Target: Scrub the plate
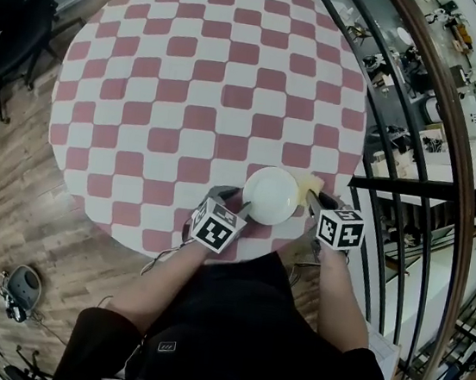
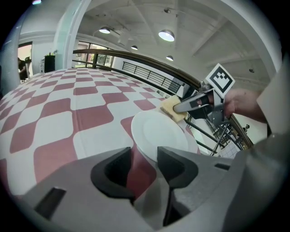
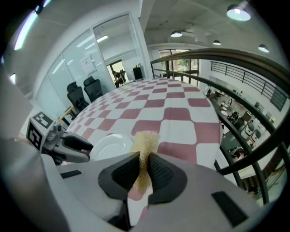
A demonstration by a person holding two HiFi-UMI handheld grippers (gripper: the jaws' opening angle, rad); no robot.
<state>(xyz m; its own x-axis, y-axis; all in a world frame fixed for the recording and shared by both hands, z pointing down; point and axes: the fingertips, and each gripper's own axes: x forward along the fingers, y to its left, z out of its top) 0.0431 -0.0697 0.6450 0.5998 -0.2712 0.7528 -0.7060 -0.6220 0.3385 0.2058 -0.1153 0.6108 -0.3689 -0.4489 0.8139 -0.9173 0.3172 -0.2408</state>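
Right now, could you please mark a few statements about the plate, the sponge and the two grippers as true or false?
1. The tablecloth is checked red and white. True.
2. The right gripper is shut on the yellow sponge. True.
3. The plate lies at the tablecloth's middle. False: it lies near the edge, between the two grippers.
4. The left gripper clamps the sponge. False: its jaws stand apart, close to the plate's rim.
5. Food covers the plate. False: it looks bare and white.

Plate (image 1: 270, 195) on table (image 1: 190, 92) (sponge (image 1: 311, 184) beside, at right)
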